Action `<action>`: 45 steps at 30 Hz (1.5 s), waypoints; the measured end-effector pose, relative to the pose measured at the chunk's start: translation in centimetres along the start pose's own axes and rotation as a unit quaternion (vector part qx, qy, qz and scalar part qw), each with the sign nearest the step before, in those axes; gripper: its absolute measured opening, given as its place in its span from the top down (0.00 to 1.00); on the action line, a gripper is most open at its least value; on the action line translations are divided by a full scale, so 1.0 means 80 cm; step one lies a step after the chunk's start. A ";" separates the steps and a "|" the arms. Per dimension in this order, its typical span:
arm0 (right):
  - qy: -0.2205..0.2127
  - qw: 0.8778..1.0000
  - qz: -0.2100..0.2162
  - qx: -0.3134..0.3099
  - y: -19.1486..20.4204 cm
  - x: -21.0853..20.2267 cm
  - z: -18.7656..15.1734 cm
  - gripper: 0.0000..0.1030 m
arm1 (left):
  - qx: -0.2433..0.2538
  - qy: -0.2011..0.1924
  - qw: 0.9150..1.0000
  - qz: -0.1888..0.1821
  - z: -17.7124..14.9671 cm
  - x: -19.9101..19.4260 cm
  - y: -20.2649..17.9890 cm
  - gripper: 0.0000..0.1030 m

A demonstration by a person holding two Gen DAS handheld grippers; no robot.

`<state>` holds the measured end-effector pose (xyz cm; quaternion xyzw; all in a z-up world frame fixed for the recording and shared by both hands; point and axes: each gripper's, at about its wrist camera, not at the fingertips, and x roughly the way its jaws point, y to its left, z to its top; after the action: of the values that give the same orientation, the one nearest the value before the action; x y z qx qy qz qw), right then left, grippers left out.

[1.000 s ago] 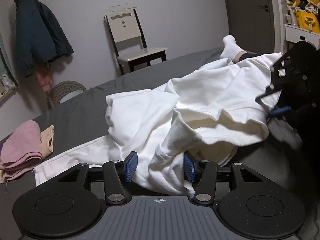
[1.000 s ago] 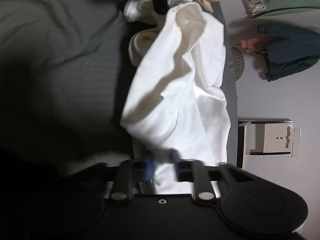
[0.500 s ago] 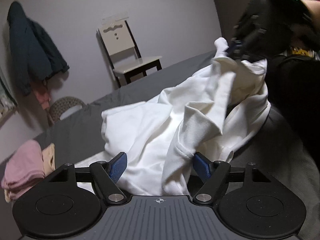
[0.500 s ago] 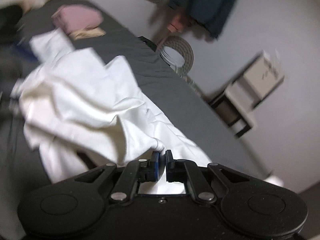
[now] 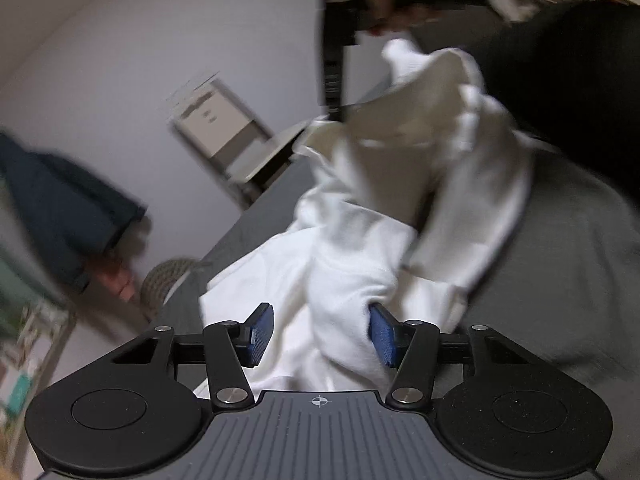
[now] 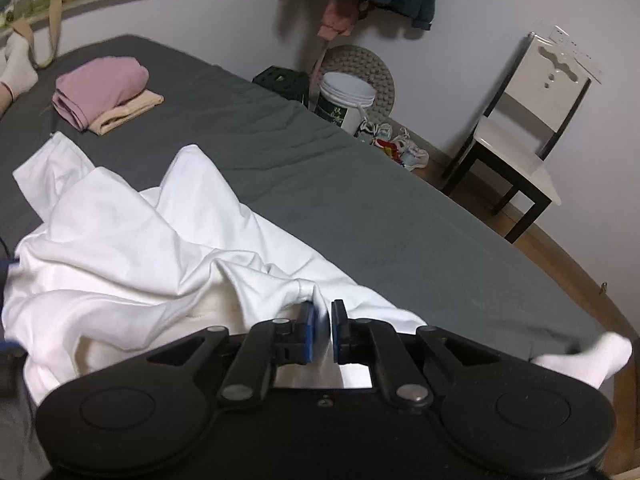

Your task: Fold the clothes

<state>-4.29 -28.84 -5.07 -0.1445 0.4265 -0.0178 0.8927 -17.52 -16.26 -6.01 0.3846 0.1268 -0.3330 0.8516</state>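
My right gripper (image 6: 322,326) pinches a fold of the white garment (image 6: 132,248); my left gripper (image 5: 320,334) gapes around blurred cloth, grip unclear.

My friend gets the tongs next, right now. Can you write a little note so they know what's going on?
Left tongs: open, with the white cotton garment bunched between the blue pads, not pinched.
Right tongs: shut on a fold of that garment.
Garment: crumpled and unfolded on the dark grey bed sheet.
Done: a folded pink garment on a folded beige one at the far end of the bed.
Left: spread the white one flat, fold it.
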 end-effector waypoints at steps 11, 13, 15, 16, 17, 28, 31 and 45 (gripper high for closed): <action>0.014 1.000 0.025 -0.009 -0.024 0.010 -0.015 0.70 | -0.256 0.078 0.963 -0.025 -0.031 0.050 0.120 0.47; 0.010 0.999 0.045 -0.019 -0.027 0.003 -0.022 0.70 | -0.280 0.060 0.957 -0.045 -0.036 0.041 0.125 0.47; 0.006 0.998 0.063 -0.031 -0.028 -0.005 -0.029 0.69 | -0.282 0.044 0.957 -0.054 -0.040 0.032 0.124 0.47; 0.003 0.997 0.069 -0.041 -0.027 -0.008 -0.033 0.68 | -0.274 0.038 0.959 -0.054 -0.040 0.026 0.121 0.47; 0.002 0.996 0.072 -0.052 -0.025 -0.010 -0.035 0.66 | -0.264 0.032 0.962 -0.053 -0.040 0.022 0.117 0.47; 0.030 0.997 0.032 0.056 -0.048 0.036 -0.023 0.58 | -0.141 -0.011 0.988 -0.069 0.008 0.013 0.063 0.47; 0.053 0.988 0.055 0.137 -0.075 0.064 -0.026 0.57 | -0.184 -0.015 0.975 -0.125 0.014 0.025 0.071 0.47; 0.009 0.996 0.088 0.034 -0.098 0.000 -0.043 0.55 | -0.378 0.064 0.916 -0.117 -0.032 0.107 0.148 0.47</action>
<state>-6.21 -37.14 -4.94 -0.0761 0.4446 0.0451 0.8914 -3.15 -12.69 -5.06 0.0364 0.3414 -0.3325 0.8784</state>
